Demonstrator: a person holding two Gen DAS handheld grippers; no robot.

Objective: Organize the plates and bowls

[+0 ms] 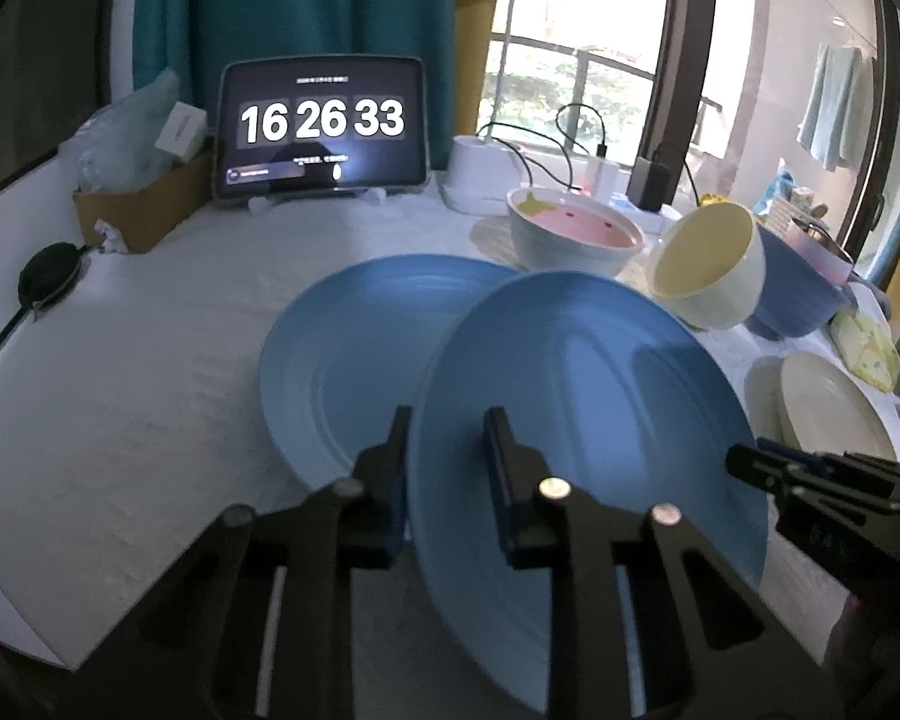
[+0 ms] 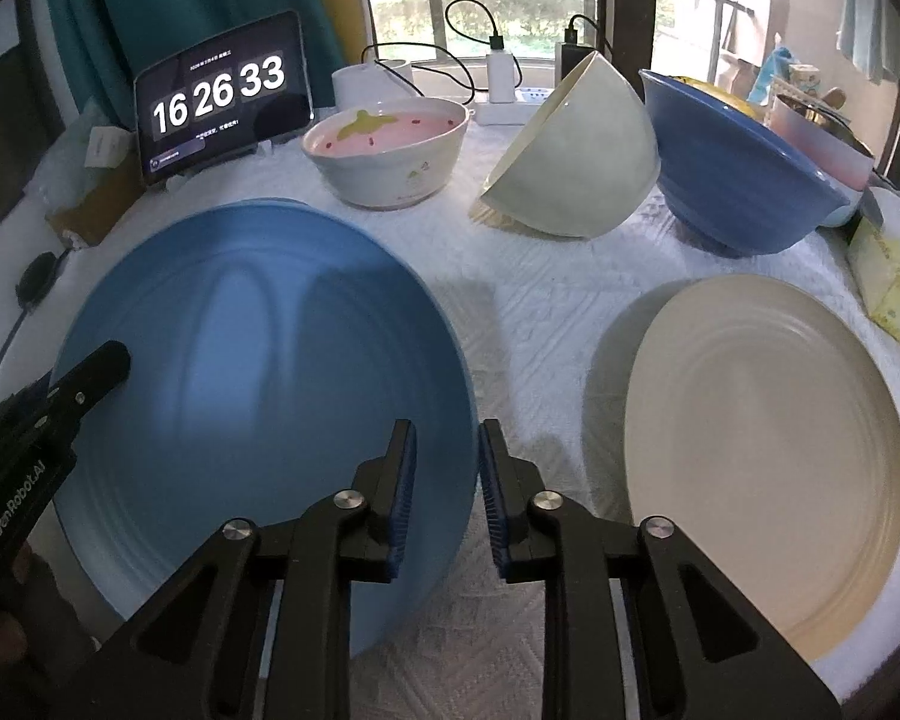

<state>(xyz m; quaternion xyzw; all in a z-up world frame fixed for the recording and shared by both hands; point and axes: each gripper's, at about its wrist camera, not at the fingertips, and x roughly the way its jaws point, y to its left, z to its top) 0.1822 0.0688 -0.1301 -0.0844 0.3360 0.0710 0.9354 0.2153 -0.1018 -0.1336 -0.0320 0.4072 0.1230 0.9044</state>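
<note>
My left gripper (image 1: 447,420) is shut on the near rim of a blue plate (image 1: 588,396) and holds it tilted above the cloth; this plate also shows in the right wrist view (image 2: 258,372). A second blue plate (image 1: 342,354) lies flat behind it. My right gripper (image 2: 447,429) straddles the held plate's right rim with its jaws slightly apart, not pinching it. A cream plate (image 2: 768,456) lies to the right. A pink-lined bowl (image 2: 390,144), a tipped cream bowl (image 2: 582,162) and a blue bowl (image 2: 744,174) stand at the back.
A tablet clock (image 2: 222,102) stands at the back left beside a cardboard box (image 1: 144,204). Chargers and cables (image 2: 501,69) sit along the window. A yellow packet (image 2: 894,282) lies at the right edge. A white cloth (image 1: 120,372) covers the table.
</note>
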